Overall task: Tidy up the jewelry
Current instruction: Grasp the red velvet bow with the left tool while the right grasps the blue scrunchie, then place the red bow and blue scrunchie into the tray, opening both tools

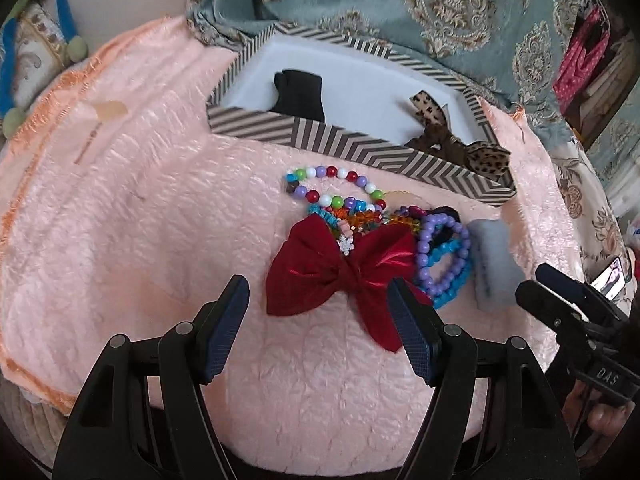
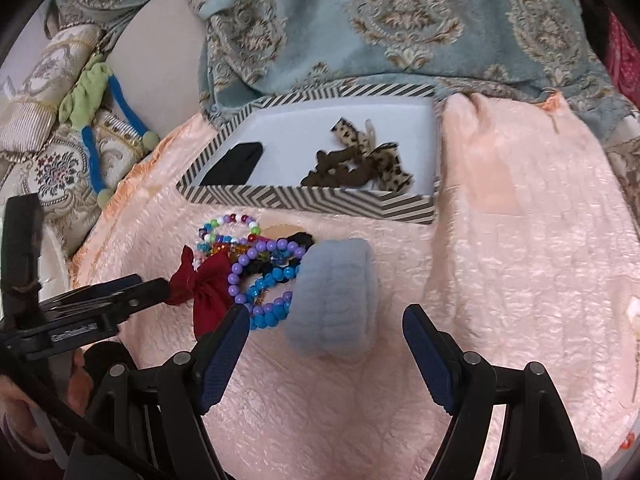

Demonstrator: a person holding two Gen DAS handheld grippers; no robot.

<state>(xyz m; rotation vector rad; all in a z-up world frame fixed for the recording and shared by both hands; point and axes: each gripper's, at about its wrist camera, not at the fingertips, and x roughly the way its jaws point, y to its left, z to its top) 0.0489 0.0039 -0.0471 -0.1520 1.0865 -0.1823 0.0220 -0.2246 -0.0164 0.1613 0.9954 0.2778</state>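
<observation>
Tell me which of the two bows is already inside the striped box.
The leopard-print bow: it lies in the striped box. The red bow lies outside on the pink blanket, beside the bead bracelets.

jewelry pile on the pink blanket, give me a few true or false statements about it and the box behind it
1. The red bow lies on the pink blanket, outside the striped box. True.
2. The leopard-print bow lies in the pile with the beads. False: it is inside the box.
3. Both hand-held grippers, left and right, hold nothing. True.
4. The grey-blue fuzzy hair clip sits inside the box. False: it lies on the blanket beside the purple bead bracelet.
</observation>
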